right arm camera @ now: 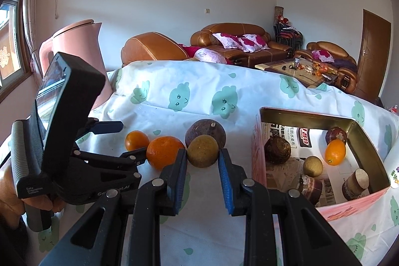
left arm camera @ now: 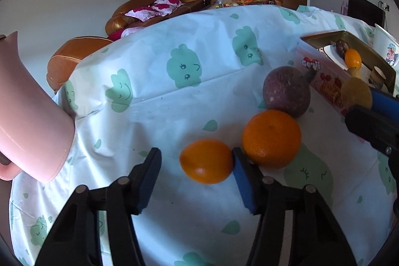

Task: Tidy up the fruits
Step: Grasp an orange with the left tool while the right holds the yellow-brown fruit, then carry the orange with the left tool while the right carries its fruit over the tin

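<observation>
left tool [left arm camera: 195,161] jaws spread wide around the small orange [left arm camera: 206,160] on the desk's cloud-print cloth [left arm camera: 174,116], right pad touching the fruit, left pad apart from it. right tool [right arm camera: 202,155] open, pads bracketing the yellow-brown round fruit [right arm camera: 202,151], contact not resolvable; larger orange [right arm camera: 164,151] just left of it, purple passion fruit [right arm camera: 205,132] just behind. open tin box [right arm camera: 309,116] to the right holds one orange [right arm camera: 335,152] and several darker fruits.

Left gripper [left arm camera: 195,157] and right gripper [right arm camera: 202,157] — black frames, blue ribbed pads, silver rivets — bare hand [right arm camera: 15,201] at eight o'clock.
</observation>
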Demonstrator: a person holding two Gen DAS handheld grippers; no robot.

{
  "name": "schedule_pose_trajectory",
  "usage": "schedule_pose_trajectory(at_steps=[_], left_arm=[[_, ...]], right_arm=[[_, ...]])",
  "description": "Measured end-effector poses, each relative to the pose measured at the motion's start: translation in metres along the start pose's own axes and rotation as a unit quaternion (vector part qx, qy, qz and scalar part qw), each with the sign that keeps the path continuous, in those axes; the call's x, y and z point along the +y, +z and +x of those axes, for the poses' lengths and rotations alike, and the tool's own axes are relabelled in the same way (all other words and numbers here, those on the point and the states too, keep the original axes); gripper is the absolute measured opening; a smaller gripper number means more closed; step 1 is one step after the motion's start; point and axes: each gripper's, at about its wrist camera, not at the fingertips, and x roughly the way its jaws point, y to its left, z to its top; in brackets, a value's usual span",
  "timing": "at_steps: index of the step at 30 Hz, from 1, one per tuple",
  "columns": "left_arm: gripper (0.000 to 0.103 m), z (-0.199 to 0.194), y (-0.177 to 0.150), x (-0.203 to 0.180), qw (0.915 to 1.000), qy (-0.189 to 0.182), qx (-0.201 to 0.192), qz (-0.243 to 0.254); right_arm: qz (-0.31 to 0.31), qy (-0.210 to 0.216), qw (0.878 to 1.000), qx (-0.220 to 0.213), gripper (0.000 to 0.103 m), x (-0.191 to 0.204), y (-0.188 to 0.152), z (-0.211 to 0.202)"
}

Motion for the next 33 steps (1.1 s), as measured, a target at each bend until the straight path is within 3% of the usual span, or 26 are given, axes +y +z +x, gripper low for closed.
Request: schedule_pose_trajectory(at_steps=[2,4,9,14,19,25,33], left_arm=[[0.056,0.001,0.003,0.0,1.0,0.002,-0.002,-0.002],[0.044,0.001,0.004,-0.002,0.9999,-0.01,-0.004,0.002],[0.043,-0.003,0.003,-0.008,0.9998,0.002,-0.012,0.015],[0.043,-0.02,0.0,-0.007,0.9981,0.031,-0.052,0.013],[0.043,-0.039,-0.005,0.005,0.9932,0.07,-0.087,-0.031],[0.043,-0.053,-0.014,0.018,0.9856,0.064,-0.108,-0.114],[0.043,-0.07,-0.022,0.0,0.9784,0.079,-0.137,-0.133]], right_arm=[[0.002,0.001,1.0,0.002,0.028,-0.001,0.0,0.001],[0.002,0.002,1.0,0.004,0.028,-0.001,0.0,0.003],[0.001,-0.001,1.0,0.003,0.028,-0.001,0.0,0.002],[0.002,-0.002,1.0,0.0,0.028,-0.001,0.0,0.001],[-0.006,0.006,1.0,-0.007,0.028,0.003,-0.001,-0.003],[-0.033,0.014,0.999,-0.026,0.028,0.012,-0.003,-0.009],[-0.04,0.013,0.999,-0.033,0.028,0.015,-0.004,-0.013]])
